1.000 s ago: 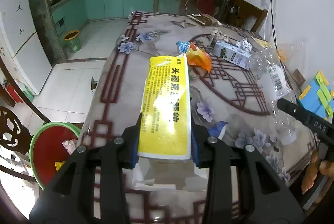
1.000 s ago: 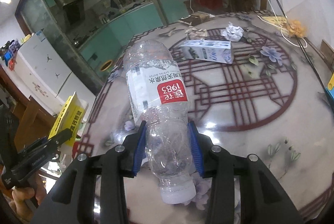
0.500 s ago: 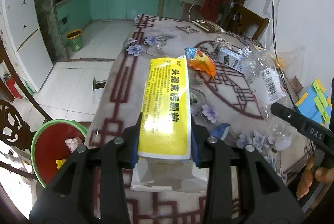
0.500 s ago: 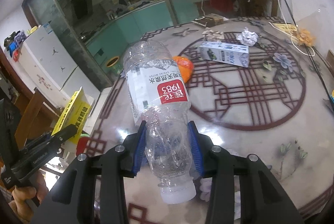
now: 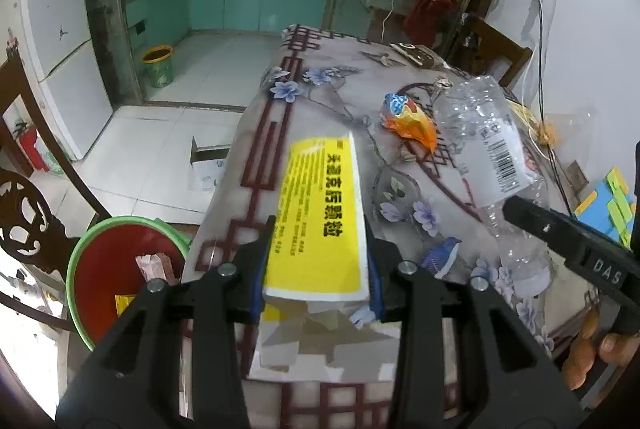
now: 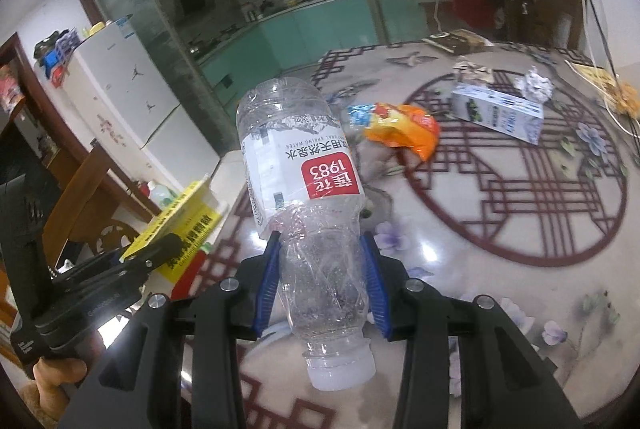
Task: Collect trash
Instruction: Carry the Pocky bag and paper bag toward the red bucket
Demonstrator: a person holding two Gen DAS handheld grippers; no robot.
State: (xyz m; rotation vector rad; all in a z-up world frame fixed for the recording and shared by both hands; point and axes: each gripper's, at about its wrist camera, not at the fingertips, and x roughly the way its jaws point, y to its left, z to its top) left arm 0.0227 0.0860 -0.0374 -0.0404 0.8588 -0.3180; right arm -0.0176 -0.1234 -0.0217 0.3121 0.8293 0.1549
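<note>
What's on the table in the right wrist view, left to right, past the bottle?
Orange snack wrapper → milk carton → crumpled foil ball, which sits just behind the carton's right end.

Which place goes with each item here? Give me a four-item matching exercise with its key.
Items:
1. yellow box
2. plastic bottle
3. orange wrapper
4. red bin

Places:
A. on the floor beside the table
B. clamped in the right tool
C. lying on the table
D. clamped in the left tool

Pairs: 1-D, 2-B, 3-C, 4-A
</note>
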